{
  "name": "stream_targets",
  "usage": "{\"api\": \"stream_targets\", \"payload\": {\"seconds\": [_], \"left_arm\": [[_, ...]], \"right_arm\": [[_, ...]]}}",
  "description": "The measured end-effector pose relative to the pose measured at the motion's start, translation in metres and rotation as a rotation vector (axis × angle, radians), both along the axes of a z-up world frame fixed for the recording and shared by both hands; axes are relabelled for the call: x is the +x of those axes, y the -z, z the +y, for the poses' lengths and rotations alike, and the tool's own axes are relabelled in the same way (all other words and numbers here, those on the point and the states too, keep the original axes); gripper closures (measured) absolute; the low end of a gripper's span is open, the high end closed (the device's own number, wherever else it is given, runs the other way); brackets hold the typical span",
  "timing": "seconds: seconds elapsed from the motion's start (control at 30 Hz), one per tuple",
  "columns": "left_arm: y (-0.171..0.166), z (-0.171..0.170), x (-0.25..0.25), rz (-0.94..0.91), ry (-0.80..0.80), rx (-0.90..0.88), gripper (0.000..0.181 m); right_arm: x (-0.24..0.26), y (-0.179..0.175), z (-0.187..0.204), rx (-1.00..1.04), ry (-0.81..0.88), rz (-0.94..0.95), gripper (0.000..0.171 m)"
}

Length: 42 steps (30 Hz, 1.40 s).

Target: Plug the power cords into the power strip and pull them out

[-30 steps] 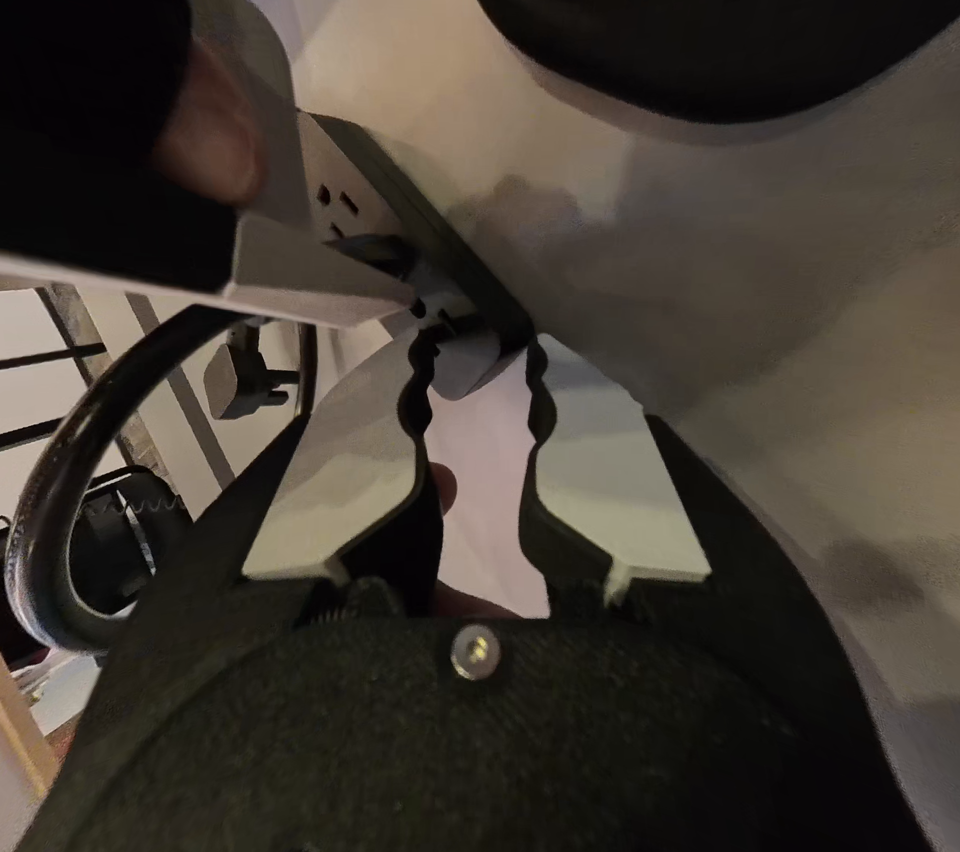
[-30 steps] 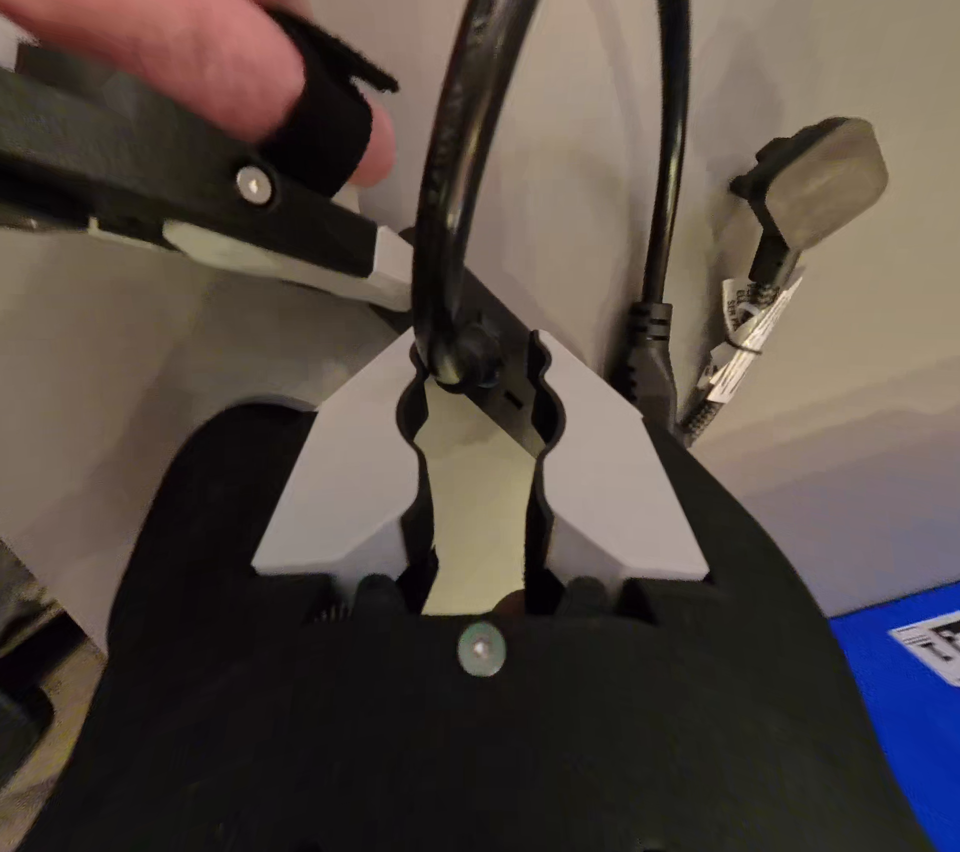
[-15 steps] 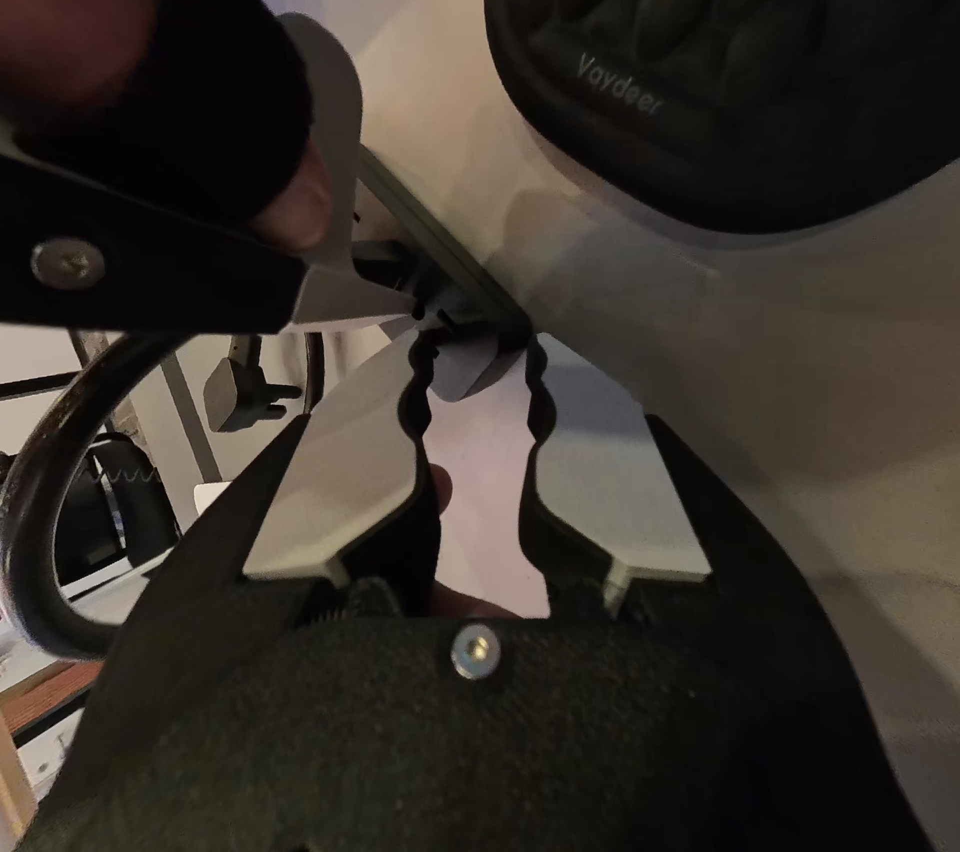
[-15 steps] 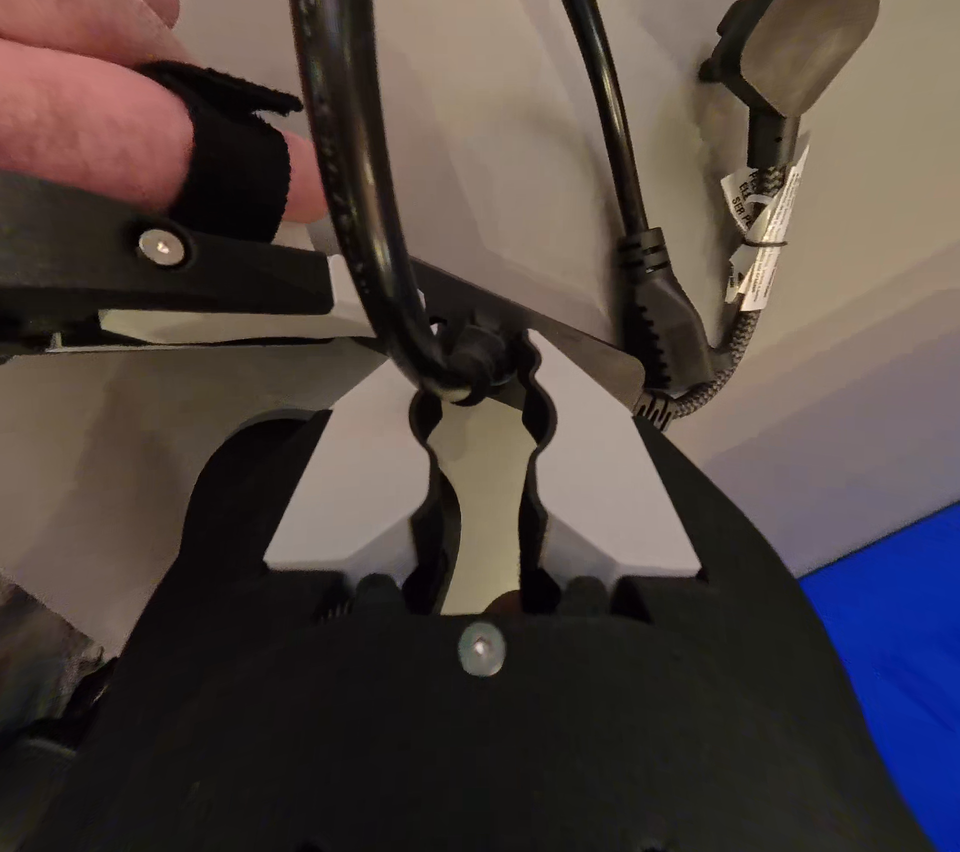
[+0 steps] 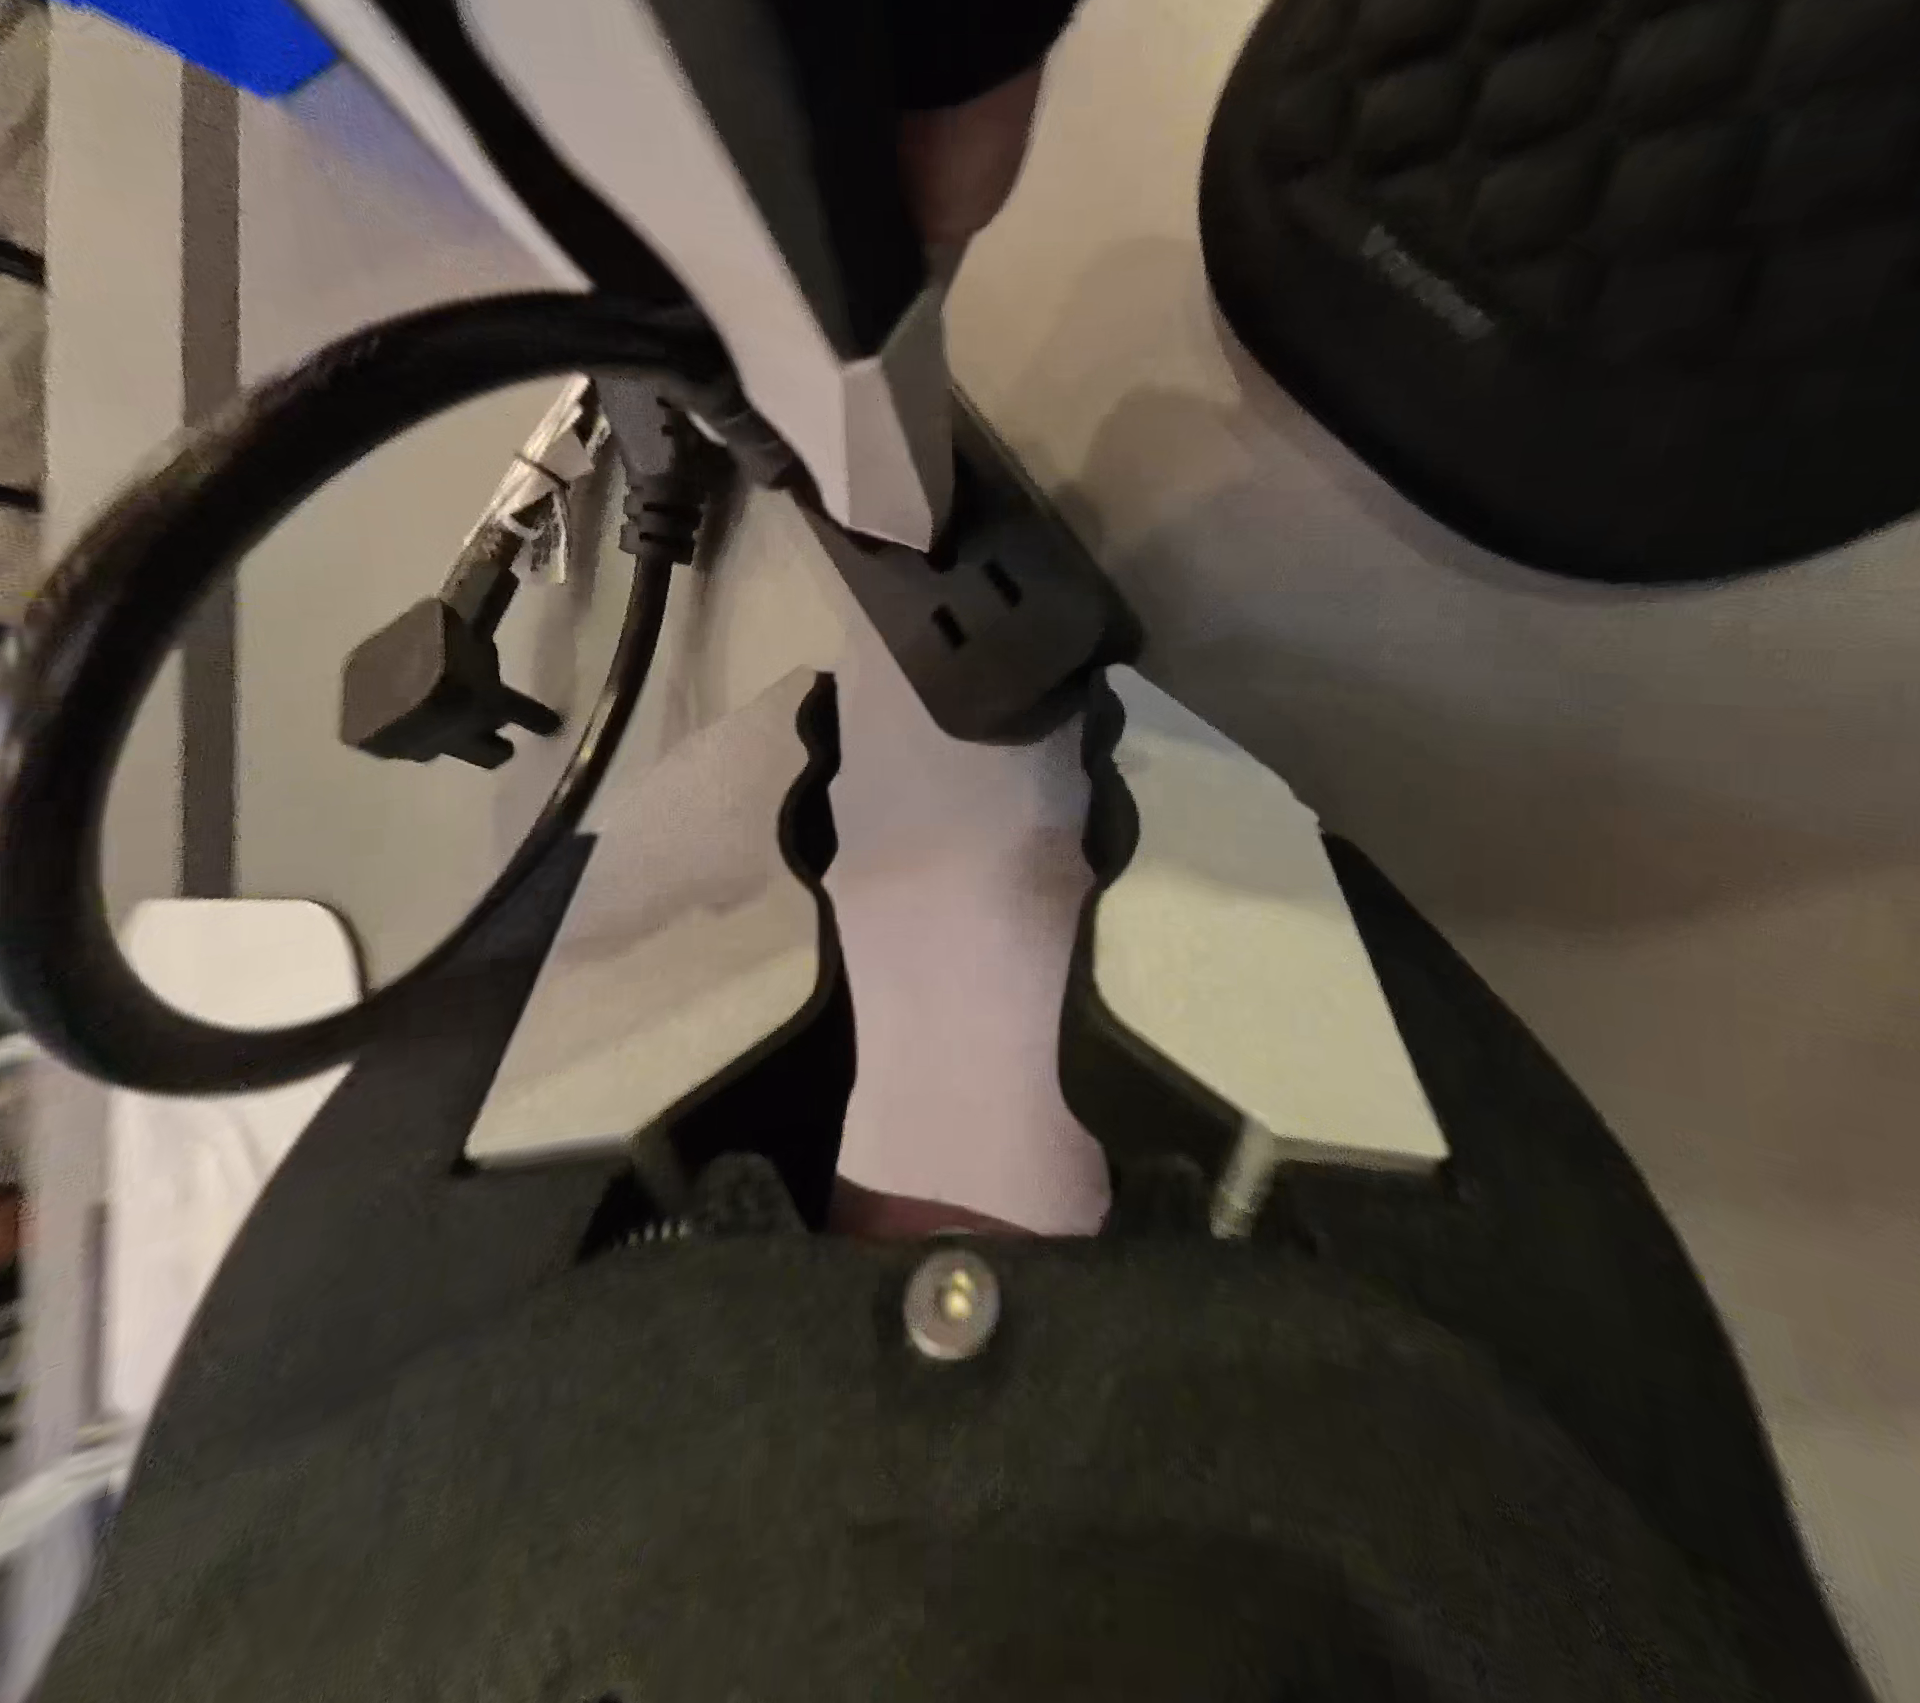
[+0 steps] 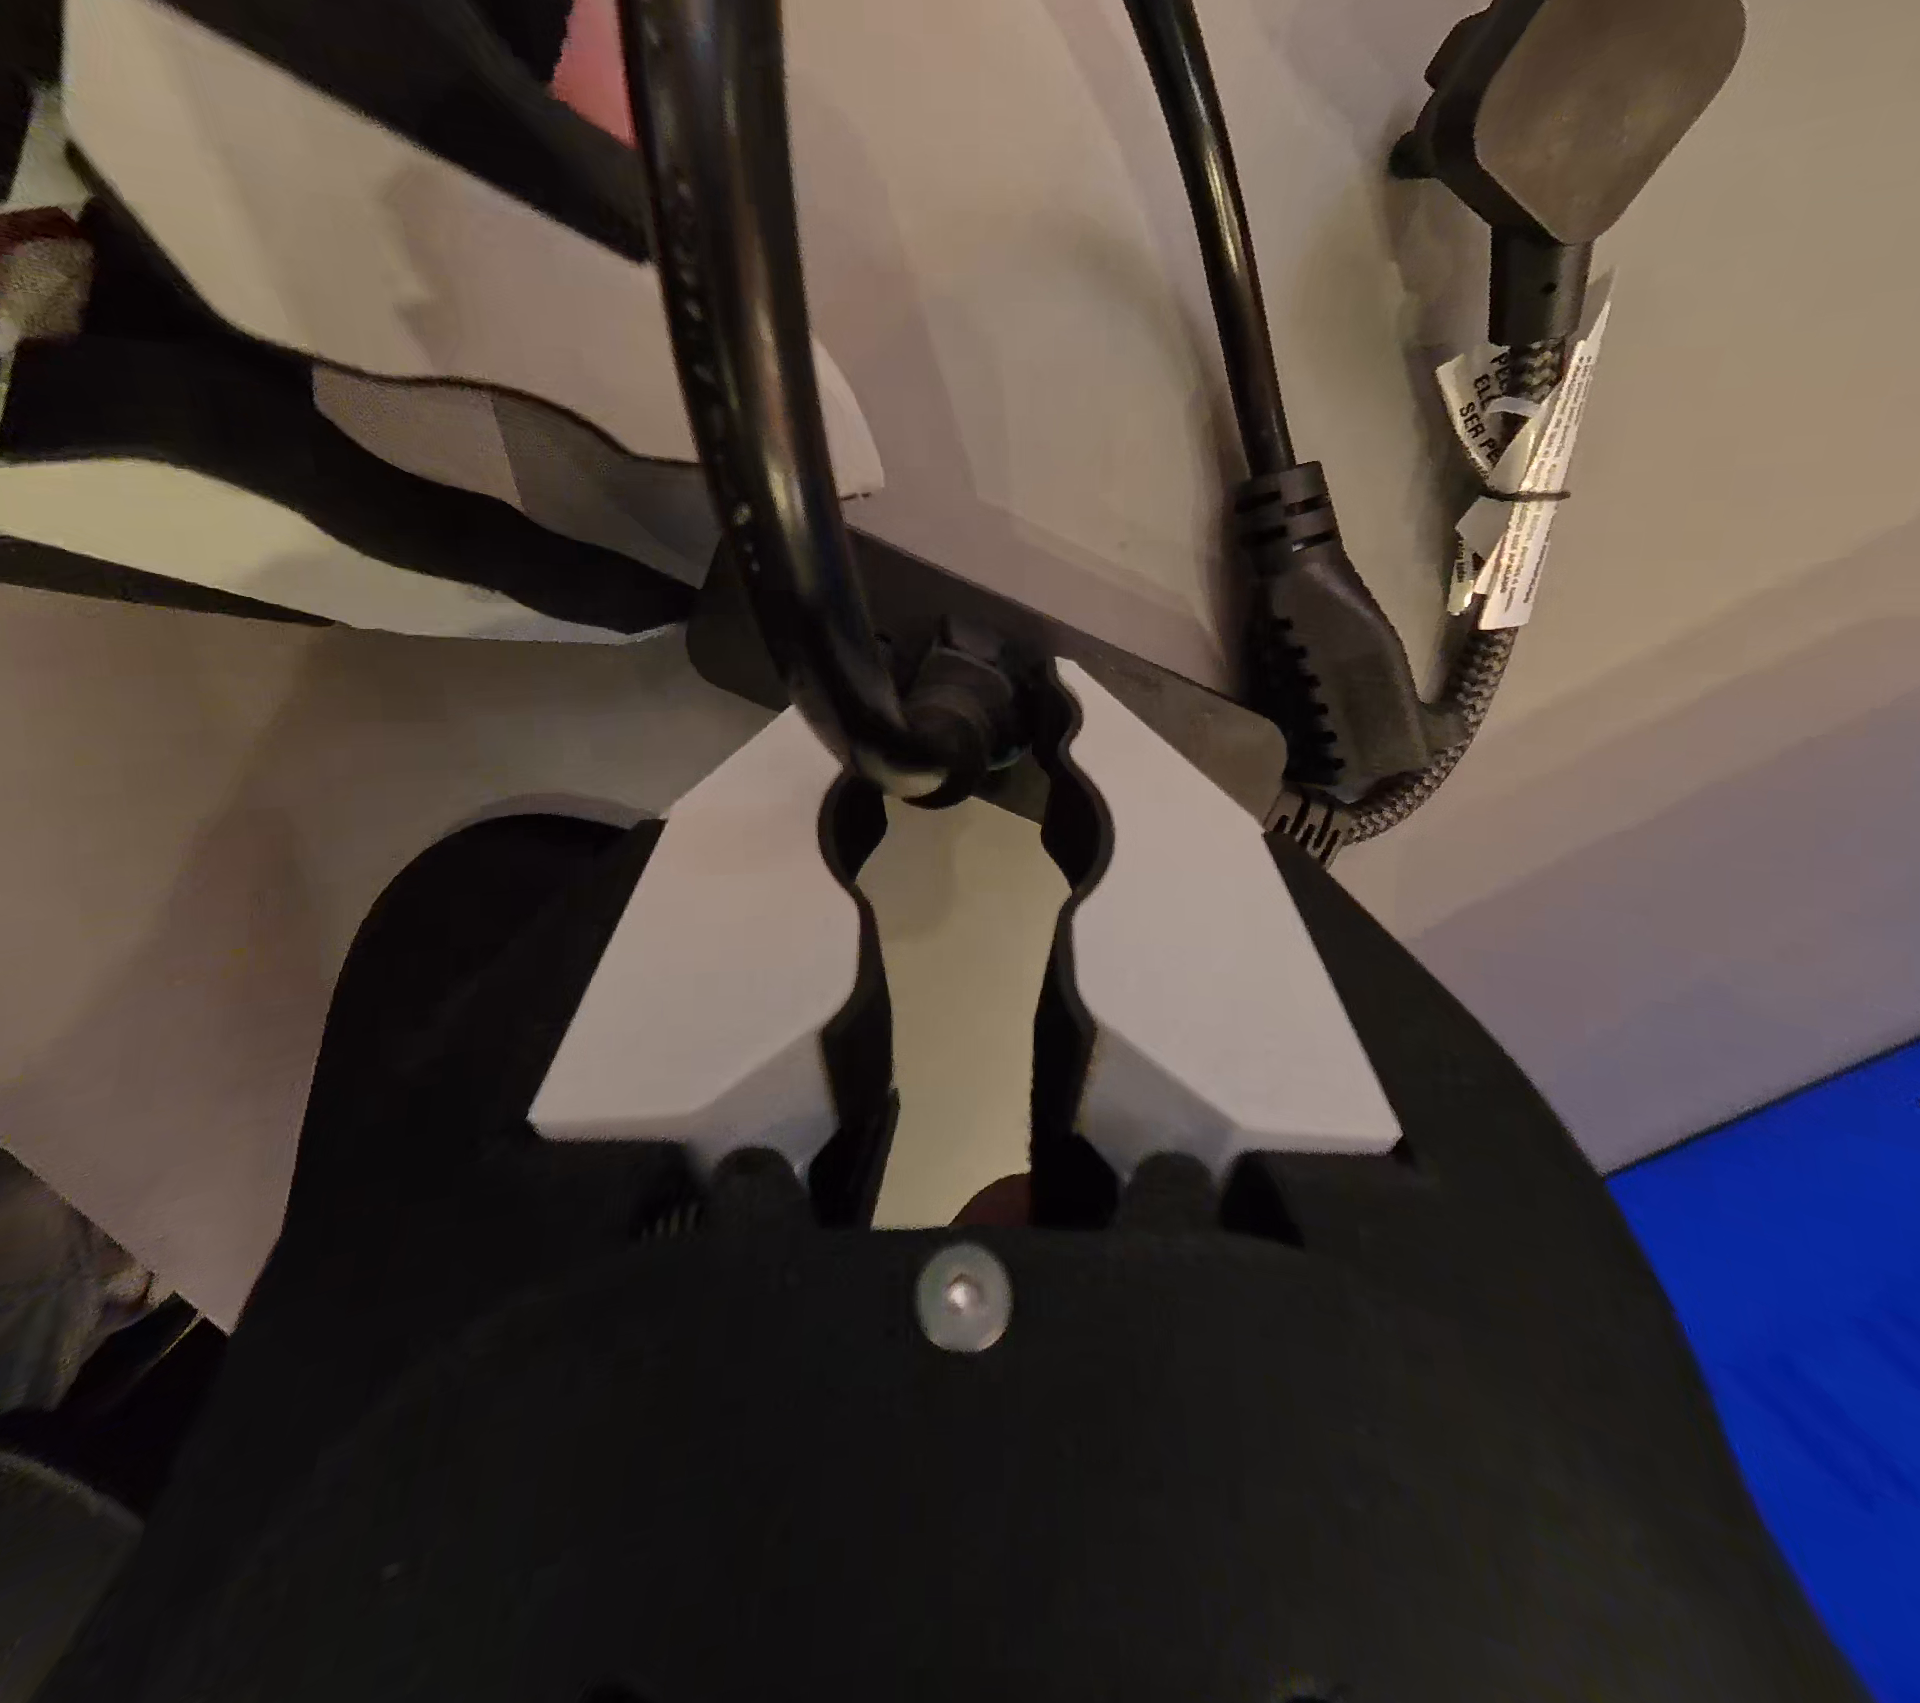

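The dark power strip [image 5: 987, 645] lies on a white table. My left gripper [image 5: 961, 697] is closed around its near end. In the right wrist view the strip [image 6: 1143, 687] runs slantwise, and the left gripper's white fingers [image 6: 468, 427] straddle its left end. My right gripper [image 6: 945, 760] is shut on the plug [image 6: 945, 718] of a thick black power cord [image 6: 717, 199], right at the strip's face. I cannot tell how deep the plug sits. In the left wrist view the right gripper's fingers [image 5: 883, 469] come down from above, and the thick cord [image 5: 416, 349] loops to the left.
A thinner black cord's plug [image 6: 1330, 614] sits by the strip's far end. A braided cord with white tags ends in a flat grey plug [image 6: 1610, 74] lying loose on the table. A black quilted cushion [image 5: 1558, 147] lies beside the strip. A blue surface [image 6: 1787, 1238] borders the table. Less than 4 cm separates the two grippers' tips.
Both views have swung round. The right gripper now comes at the strip from above instead of from the left, still on the plug. The left view is blurred by motion.
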State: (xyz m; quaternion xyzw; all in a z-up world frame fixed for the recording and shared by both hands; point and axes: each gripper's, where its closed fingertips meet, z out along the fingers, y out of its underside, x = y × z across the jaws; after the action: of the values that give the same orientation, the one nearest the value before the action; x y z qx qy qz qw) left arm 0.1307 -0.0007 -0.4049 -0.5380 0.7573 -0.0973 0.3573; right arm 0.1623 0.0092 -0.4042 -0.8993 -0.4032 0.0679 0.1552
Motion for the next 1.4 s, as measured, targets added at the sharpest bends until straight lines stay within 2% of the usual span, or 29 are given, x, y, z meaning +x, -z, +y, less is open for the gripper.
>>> {"api": "stream_targets", "payload": {"seconds": [0.07, 0.27, 0.4, 0.53, 0.67, 0.93, 1.2, 1.4], "left_arm": [[0.001, 0.003, 0.001, -0.058, -0.067, -0.078, 0.133], [-0.002, -0.009, 0.007, -0.179, -0.161, -0.314, 0.141], [-0.012, -0.007, 0.01, -0.212, -0.211, -0.41, 0.145], [0.001, -0.003, 0.017, -0.185, -0.31, -0.53, 0.144], [0.003, -0.003, 0.023, -0.185, -0.345, -0.661, 0.147], [0.007, -0.006, 0.025, -0.084, -0.353, -0.624, 0.14], [0.009, -0.004, 0.027, -0.098, -0.373, -0.54, 0.14], [0.01, -0.003, 0.029, -0.134, -0.371, -0.525, 0.139]], "right_arm": [[0.001, 0.0, 0.002, 0.003, 0.008, 0.007, 0.147], [0.003, 0.0, 0.003, 0.009, 0.017, 0.023, 0.147], [0.004, 0.0, 0.002, -0.001, -0.008, 0.018, 0.147], [0.003, 0.0, 0.003, -0.001, -0.005, 0.016, 0.147], [0.003, 0.0, 0.002, -0.003, -0.001, 0.007, 0.147], [0.004, 0.0, 0.003, -0.021, 0.015, 0.009, 0.147], [0.005, -0.001, 0.006, 0.006, 0.04, -0.007, 0.148], [0.007, -0.002, 0.01, 0.101, 0.079, -0.03, 0.149]]}}
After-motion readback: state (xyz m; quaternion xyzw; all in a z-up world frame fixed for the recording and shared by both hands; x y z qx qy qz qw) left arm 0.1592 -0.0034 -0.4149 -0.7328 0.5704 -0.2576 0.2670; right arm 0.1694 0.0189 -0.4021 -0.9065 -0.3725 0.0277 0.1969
